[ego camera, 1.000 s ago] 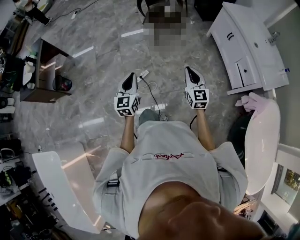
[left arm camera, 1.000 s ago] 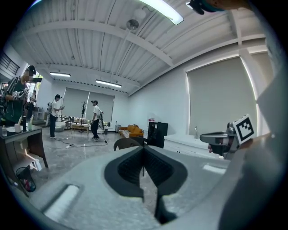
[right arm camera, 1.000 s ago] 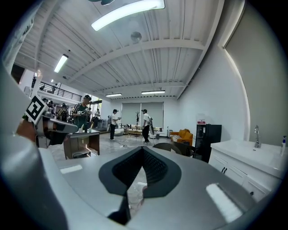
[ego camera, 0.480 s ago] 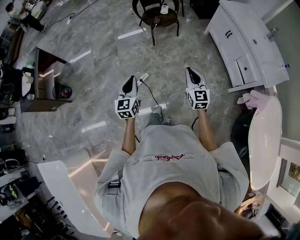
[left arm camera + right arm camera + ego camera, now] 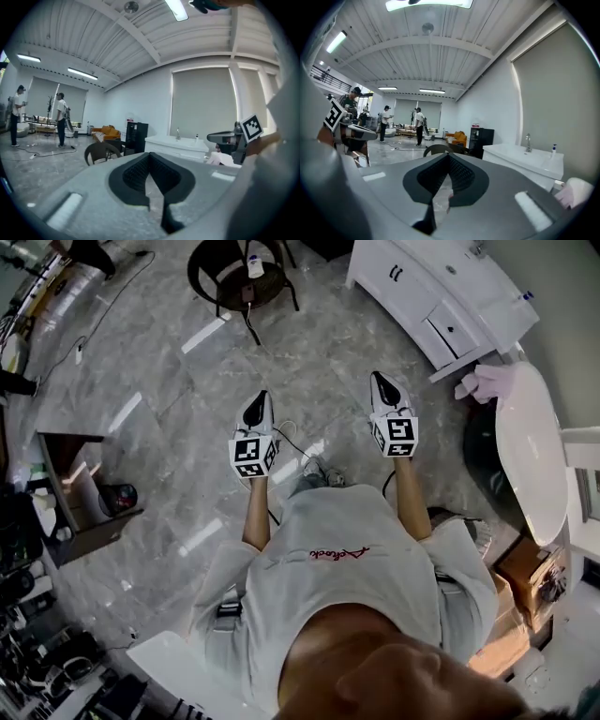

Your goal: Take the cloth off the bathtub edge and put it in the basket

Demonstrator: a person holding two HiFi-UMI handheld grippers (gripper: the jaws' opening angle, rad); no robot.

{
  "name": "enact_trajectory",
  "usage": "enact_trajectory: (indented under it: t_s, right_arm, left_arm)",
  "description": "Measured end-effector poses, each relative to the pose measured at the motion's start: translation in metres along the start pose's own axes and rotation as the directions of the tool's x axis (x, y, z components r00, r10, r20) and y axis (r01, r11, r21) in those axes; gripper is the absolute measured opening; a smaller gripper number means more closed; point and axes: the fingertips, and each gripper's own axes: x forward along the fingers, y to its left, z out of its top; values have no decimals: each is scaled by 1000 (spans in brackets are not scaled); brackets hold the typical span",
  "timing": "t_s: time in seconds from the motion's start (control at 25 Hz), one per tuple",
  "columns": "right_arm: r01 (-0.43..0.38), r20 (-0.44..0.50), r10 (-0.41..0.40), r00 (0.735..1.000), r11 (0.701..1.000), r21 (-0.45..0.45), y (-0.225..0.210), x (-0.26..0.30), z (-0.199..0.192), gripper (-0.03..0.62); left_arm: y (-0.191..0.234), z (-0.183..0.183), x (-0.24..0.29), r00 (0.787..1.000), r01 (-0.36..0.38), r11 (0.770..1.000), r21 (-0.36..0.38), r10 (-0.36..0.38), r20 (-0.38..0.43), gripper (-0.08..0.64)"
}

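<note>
A pale pink cloth lies bunched on the near end of the white bathtub, at the right of the head view. It also shows at the right edge of the right gripper view as a pink cloth. Both grippers are held out in front of the person, over the grey floor and well short of the tub. My left gripper is shut and empty, as its own view shows. My right gripper is shut and empty too. A dark round container stands beside the tub.
A white vanity cabinet with a sink stands past the cloth. A dark round chair is ahead, and a cable lies on the floor below the grippers. Shelves and clutter fill the left. People stand far off.
The head view has swung: the tub, cloth and vanity have shifted up and left in it, and the chair has come closer. Both grippers stay shut, side by side in front.
</note>
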Motion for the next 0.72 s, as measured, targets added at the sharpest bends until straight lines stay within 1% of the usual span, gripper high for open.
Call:
enact_trajectory:
  t_s: [0.08,0.16,0.2,0.28,0.36,0.48,0.6,0.72]
  right_arm:
    - [90,-8,-90,996,996,6,-20,-13,-2,6]
    - [188,-20,-187,982,982,14,-43,-32,-7,6]
    - [242,-28,-242,970,970,19,-56,-45,-10,8]
    - [358,-49,-356,933,933,33,-81,-75,-20,8]
    - [464,-75,-460,885,885,45,-100,-111,-32,8]
    - [593,-109,-585,804,803,65,-120,-164,-48,6]
    - [687,-133,-675,726,723,79,-137,-212,-61,6]
    - [763,-159,-747,646,640,95,-144,-258,-75,6]
  left_arm:
    - [-14,2,25,996,90,996,20,-90,-5,0]
    - [-36,2,50,983,184,982,46,-184,-19,0]
    - [-50,1,63,972,236,970,55,-235,-28,0]
    - [-81,-3,88,939,344,937,64,-342,-47,0]
    - [-115,-8,106,894,447,892,69,-443,-67,0]
    - [-166,-13,124,817,576,814,79,-569,-98,0]
    - [-220,-18,135,741,671,737,86,-660,-126,0]
    - [-267,-25,137,664,747,658,95,-732,-154,0]
